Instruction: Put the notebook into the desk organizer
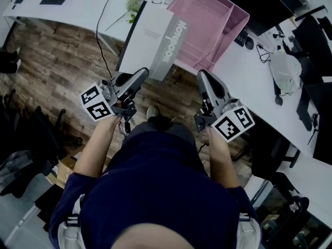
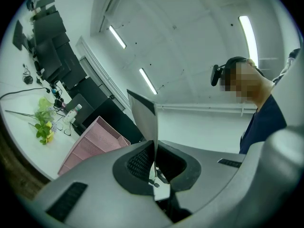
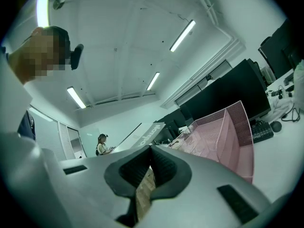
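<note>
- The notebook (image 1: pixel 150 35) is in the air, not in the organizer. It is a thin white book with its title printed down the grey spine, and my left gripper (image 1: pixel 142 72) holds it by the near edge.
- In the left gripper view, that gripper (image 2: pixel 154 148) has its jaws clamped on the notebook (image 2: pixel 145 120), which rises as a thin sheet from between the black pads.
- From the head view, the far part of the notebook hangs over the desk edge, just left of the pink organizer (image 1: pixel 207 25). I cannot tell whether the two touch.
- The organizer is a pink mesh tray with a wide section and a narrower one beside it. It sits at an angle on the white desk (image 1: pixel 249 82) with nothing in it that I can see.
- My right gripper (image 1: pixel 201 74) is near the organizer's near corner, apart from the notebook. In the right gripper view its jaws (image 3: pixel 149 151) are pressed together with nothing between them, and only the wood floor shows through the slit below.
- That view also shows the notebook (image 3: pixel 147 136) to the left and the organizer (image 3: pixel 223 132) to the right, with a dark monitor (image 3: pixel 223 94) and a keyboard (image 3: pixel 261 129) behind.
- Green flowers (image 1: pixel 132 1) lie on the desk past the notebook, and the wood floor (image 1: pixel 57 61) is below me.
</note>
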